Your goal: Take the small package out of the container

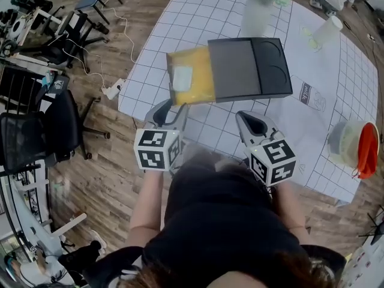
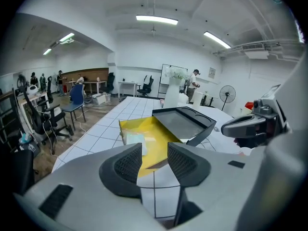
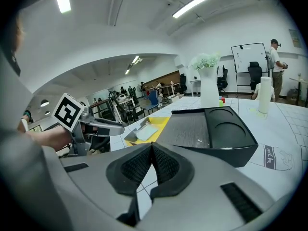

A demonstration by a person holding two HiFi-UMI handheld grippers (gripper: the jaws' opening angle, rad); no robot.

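No readable text; table print illegible.

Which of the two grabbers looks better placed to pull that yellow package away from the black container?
Left, I'd say. The left gripper has its jaws apart and points straight at the yellow package just ahead. The right gripper has its jaws together and faces the black container.

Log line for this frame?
left gripper: jaws open, empty | right gripper: jaws shut, empty | yellow package: on table, touching black container
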